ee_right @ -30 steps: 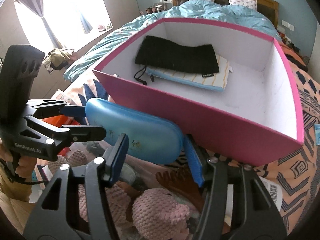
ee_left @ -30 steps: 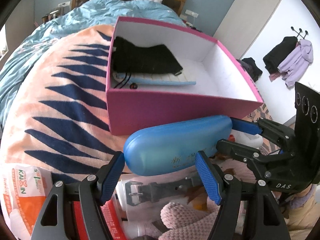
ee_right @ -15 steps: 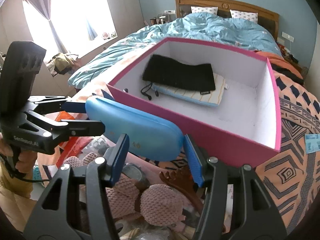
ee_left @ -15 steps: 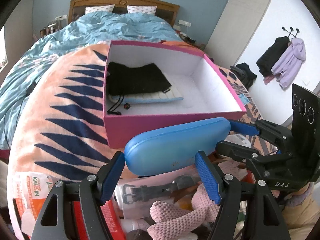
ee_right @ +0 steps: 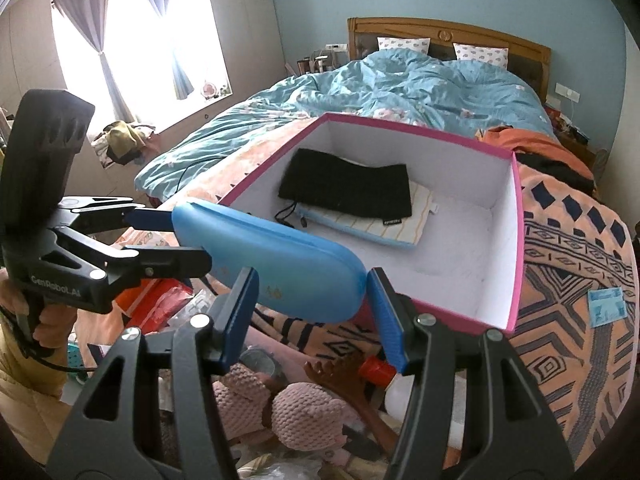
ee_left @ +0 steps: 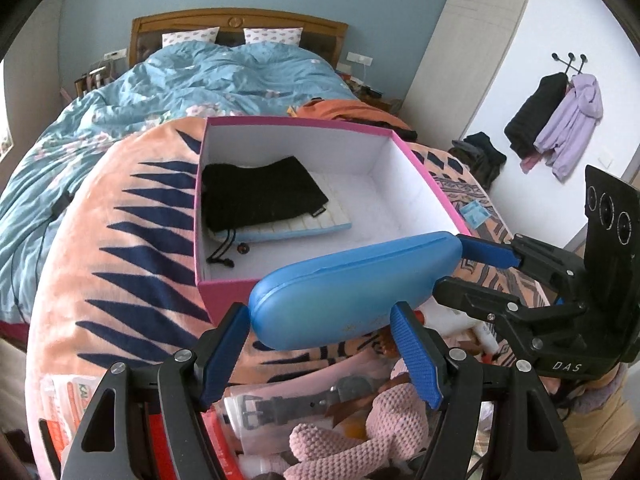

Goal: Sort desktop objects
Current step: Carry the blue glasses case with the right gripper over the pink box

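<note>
A blue hard glasses case (ee_left: 352, 284) (ee_right: 280, 264) hangs in the air, just in front of the near wall of a pink box (ee_left: 296, 122) (ee_right: 516, 240) with a white inside. My left gripper (ee_left: 320, 340) (ee_right: 176, 236) is shut on one end of the case. My right gripper (ee_right: 312, 304) (ee_left: 460, 272) is shut on the other end. Inside the box, at its left, a black drawstring pouch (ee_left: 260, 196) (ee_right: 348, 188) lies on a striped flat pouch (ee_left: 304, 226) (ee_right: 392, 224). The right half of the box floor is bare.
The box rests on an orange patterned blanket (ee_left: 120, 240) on a bed with a blue duvet (ee_right: 420, 80). Below the grippers lie a pink knitted toy (ee_left: 384, 420) (ee_right: 308, 408), a grey strap (ee_left: 288, 404), an orange packet (ee_left: 72, 396) and a red-capped white bottle (ee_right: 376, 370).
Both grippers have risen together with the blue case between them. The box now sits lower and farther off in both views, with more of its floor showing.
</note>
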A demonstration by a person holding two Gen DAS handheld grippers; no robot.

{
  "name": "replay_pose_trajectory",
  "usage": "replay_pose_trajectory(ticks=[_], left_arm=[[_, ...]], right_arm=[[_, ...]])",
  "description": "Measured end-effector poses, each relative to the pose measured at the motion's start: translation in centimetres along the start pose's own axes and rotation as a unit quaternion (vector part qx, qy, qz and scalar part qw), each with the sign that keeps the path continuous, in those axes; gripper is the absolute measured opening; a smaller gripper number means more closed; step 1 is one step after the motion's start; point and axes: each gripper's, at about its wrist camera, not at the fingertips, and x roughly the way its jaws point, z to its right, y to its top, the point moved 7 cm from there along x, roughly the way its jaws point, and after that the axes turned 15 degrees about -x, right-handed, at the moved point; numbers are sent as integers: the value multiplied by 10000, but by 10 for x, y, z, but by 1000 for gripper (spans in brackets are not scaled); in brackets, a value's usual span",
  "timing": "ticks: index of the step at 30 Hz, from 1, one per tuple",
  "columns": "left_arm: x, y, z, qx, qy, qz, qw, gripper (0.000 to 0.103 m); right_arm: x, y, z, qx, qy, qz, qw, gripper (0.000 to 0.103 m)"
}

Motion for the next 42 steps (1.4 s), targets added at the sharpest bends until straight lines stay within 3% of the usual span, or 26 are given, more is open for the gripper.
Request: replay_pose_trajectory(ticks=[42], left_arm=[[25, 45, 2, -65, 104, -54, 9999, 75]], right_arm=[[20, 25, 40, 303, 97, -20, 9995, 59]])
